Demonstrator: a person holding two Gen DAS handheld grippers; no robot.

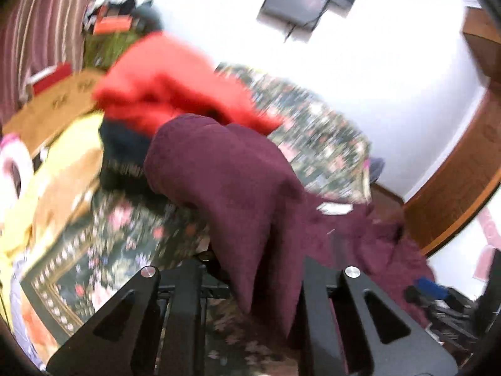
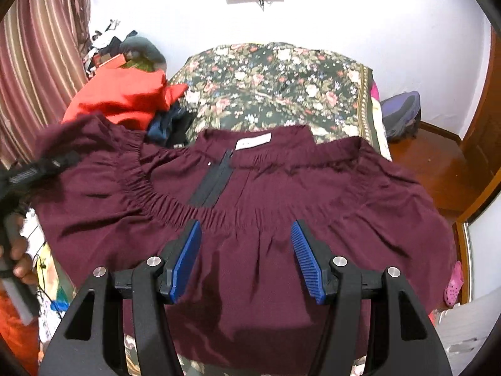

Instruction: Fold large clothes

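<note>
A maroon garment [image 2: 250, 213] with an elastic waistband and a black zipper [image 2: 216, 181] lies spread across the floral bed. My right gripper [image 2: 245, 260] hovers open just above its middle, blue pads [image 2: 184, 263] apart, holding nothing. The left gripper [image 2: 40, 166] shows at the garment's left edge, gripping a lifted corner. In the blurred left wrist view the maroon cloth [image 1: 225, 175] drapes up and over the left gripper [image 1: 250, 282]; its fingertips are hidden under the fabric.
A red garment [image 2: 125, 97] and dark clothes [image 2: 169, 125] are piled at the bed's far left. The floral bedspread [image 2: 275, 84] stretches behind. A striped curtain [image 2: 34, 62] hangs left. A wooden door [image 2: 482, 144] and a purple bag [image 2: 400, 112] are right.
</note>
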